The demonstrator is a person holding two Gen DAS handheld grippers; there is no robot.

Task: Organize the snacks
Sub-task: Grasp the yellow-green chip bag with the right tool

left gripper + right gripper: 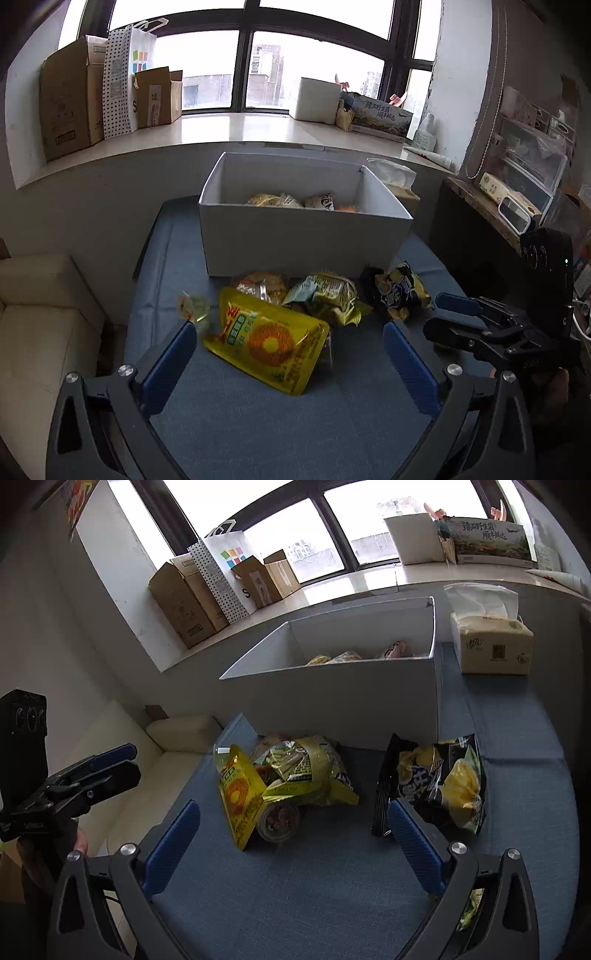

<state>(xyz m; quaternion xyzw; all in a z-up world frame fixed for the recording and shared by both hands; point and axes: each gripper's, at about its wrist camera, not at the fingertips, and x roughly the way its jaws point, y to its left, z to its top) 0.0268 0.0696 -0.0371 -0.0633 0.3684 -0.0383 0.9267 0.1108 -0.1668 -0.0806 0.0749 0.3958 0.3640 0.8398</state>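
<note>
A white box [303, 240] [343, 701] stands at the far side of the blue table and holds several snack packs. In front of it lie a yellow pouch [269, 343] [240, 797], a green-yellow bag [328, 295] [306, 771], a black-and-yellow chip bag [402, 291] [439, 779], a clear bread pack [262, 286] and a small cup [279, 819]. My left gripper [290, 354] is open and empty, just short of the yellow pouch. My right gripper [293, 834] is open and empty, its right finger beside the chip bag. Each gripper shows in the other's view: right [458, 306], left [110, 757].
A tissue box [491, 642] [395, 181] stands right of the white box. Cardboard boxes and a dotted paper bag [118, 85] line the window sill. A cream sofa [40, 325] is left of the table. A shelf with clutter [517, 192] is at the right.
</note>
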